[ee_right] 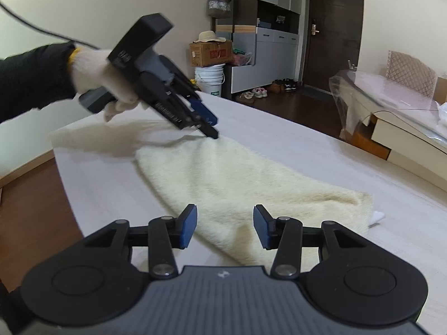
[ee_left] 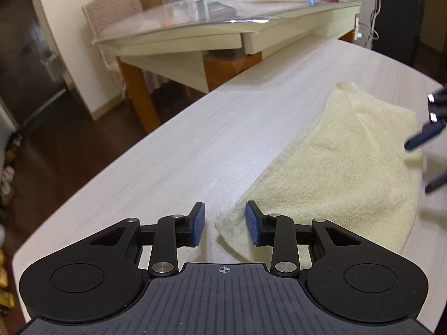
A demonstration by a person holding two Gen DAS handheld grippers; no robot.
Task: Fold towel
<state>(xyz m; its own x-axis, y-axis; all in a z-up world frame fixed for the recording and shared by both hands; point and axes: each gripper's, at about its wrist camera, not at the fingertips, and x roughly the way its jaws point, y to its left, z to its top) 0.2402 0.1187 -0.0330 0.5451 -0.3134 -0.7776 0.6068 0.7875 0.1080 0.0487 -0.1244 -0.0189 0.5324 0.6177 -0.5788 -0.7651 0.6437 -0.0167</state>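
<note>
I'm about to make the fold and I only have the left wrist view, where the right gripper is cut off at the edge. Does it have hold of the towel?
Observer: No. The right gripper is open, its pads bare, and the towel lies on the table beyond them.
Operator: Which part of the towel does it face?
Observer: The end opposite yours. The towel runs lengthwise from it to the left gripper.
Operator: Anything odd at that end?
Observer: A small white tab pokes out from under the towel's corner, on the right of the right wrist view.
</note>
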